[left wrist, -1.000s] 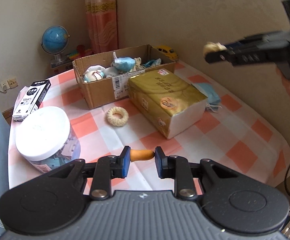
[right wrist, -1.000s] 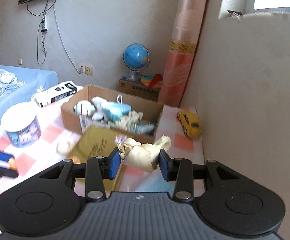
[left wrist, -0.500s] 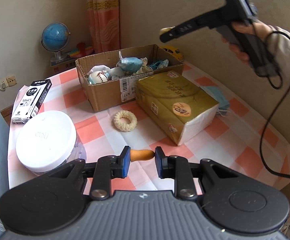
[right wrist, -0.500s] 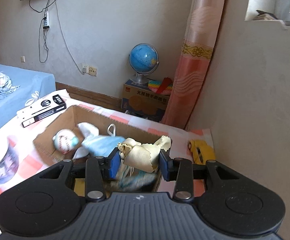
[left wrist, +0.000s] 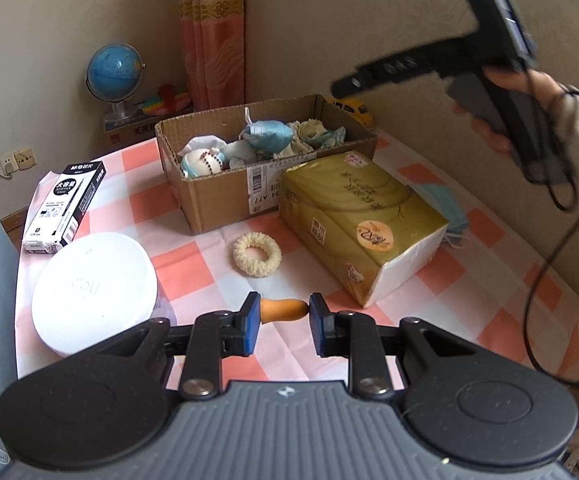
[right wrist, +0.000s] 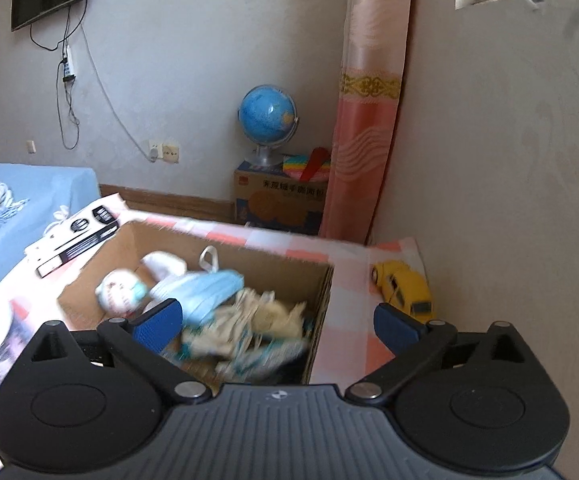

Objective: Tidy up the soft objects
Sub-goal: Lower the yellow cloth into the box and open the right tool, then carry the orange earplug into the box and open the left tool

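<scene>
Hovering over the cardboard box [right wrist: 217, 264], the right gripper [right wrist: 277, 322] is opening its jaws with nothing between them; a crumpled cream cloth [right wrist: 257, 316] lies inside beside a blue face mask [right wrist: 209, 286]. The left gripper [left wrist: 283, 314], in front of the box, is clamped on a smooth orange rubbery piece [left wrist: 283, 309]. Being small and rounded, that piece could squirt free. A knitted cream ring [left wrist: 256, 254] waits just before the box.

We see a table under an orange-and-white checked cloth [left wrist: 441, 280]. On it rest an open brown cardboard box [left wrist: 225, 196], a gold tissue pack [left wrist: 353, 216], a cream knitted ring [left wrist: 257, 254], a white-lidded round jar [left wrist: 93, 288], a black-and-white carton [left wrist: 65, 204], a blue face mask [left wrist: 447, 208] and a yellow toy car [right wrist: 405, 290].
</scene>
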Motion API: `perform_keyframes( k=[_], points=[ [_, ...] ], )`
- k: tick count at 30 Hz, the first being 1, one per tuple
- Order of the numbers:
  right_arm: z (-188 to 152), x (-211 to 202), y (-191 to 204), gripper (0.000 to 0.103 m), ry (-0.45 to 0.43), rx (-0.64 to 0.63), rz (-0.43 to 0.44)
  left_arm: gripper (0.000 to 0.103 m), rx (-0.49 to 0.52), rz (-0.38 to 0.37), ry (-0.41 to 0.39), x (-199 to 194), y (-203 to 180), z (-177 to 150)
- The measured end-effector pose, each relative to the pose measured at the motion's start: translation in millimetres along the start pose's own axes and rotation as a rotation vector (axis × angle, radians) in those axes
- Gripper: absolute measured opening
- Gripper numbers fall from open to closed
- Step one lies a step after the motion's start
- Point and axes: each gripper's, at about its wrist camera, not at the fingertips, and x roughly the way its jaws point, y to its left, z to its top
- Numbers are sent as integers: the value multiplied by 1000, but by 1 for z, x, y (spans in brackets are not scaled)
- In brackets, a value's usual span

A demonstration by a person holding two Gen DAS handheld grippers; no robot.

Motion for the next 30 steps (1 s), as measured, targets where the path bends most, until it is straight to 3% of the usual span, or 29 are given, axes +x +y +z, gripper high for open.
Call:
perform_keyframes(
  k=[6, 12, 17, 23, 28, 29, 30],
  points=[
    [-33, -43, 18, 103, 39, 29, -5, 24, 3, 2, -17, -2, 0, 14],
    [-78, -77, 33, 103, 34, 80, -88, 24, 10, -1, -24, 2, 2, 39],
    [-110, -98, 36, 103, 28, 141, -46, 24, 29, 29, -50, 15, 5, 74],
    [-127, -110, 29, 103, 34, 193, -60, 25, -10, 36, -61, 48, 18, 122],
    [-131, -116, 14, 103, 19, 224, -90, 25, -18, 68, -44, 77, 21, 142],
    [-132, -116, 11, 103, 18, 229, -93, 32, -16, 71, -41, 81, 20, 143],
    [-133, -116, 9, 103, 18, 234, -96, 50, -18, 72, -35, 82, 20, 143]
  ],
)
